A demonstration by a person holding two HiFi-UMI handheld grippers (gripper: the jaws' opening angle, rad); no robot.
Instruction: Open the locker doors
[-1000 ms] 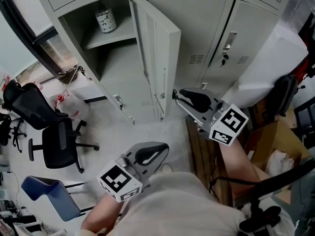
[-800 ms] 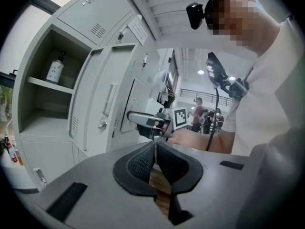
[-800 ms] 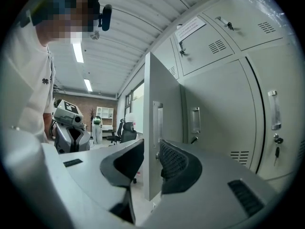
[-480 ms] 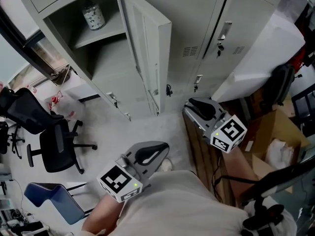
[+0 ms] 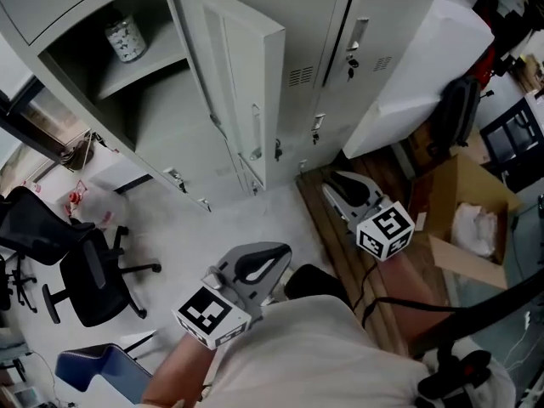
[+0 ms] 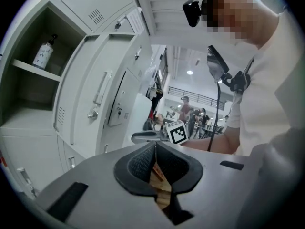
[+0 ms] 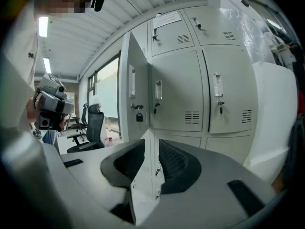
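Observation:
The grey locker bank (image 5: 297, 24) fills the top of the head view. One upper door (image 5: 234, 83) stands swung open, with a padlock (image 7: 138, 117) hanging on its edge. A bottle (image 5: 126, 39) sits on the shelf inside. The neighbouring upper doors (image 7: 176, 89) (image 7: 228, 89) are closed. My right gripper (image 5: 333, 181) hangs low in front of the lower lockers, apart from every door, open with nothing between its pads (image 7: 172, 162). My left gripper (image 5: 282, 253) is held near my body, its pads meeting at the tip, holding nothing.
Wooden pallet boards (image 5: 340, 228) lie under my right gripper. An open cardboard box (image 5: 463, 219), a black bag (image 5: 459, 117) and a white covered object (image 5: 416, 83) stand to the right. Black office chairs (image 5: 93, 274) stand at the left. People stand far off (image 6: 186, 111).
My right gripper has dropped down and away from the open door's edge, toward the pallet. The view has swung so the lockers sit further left. My left gripper has hardly moved.

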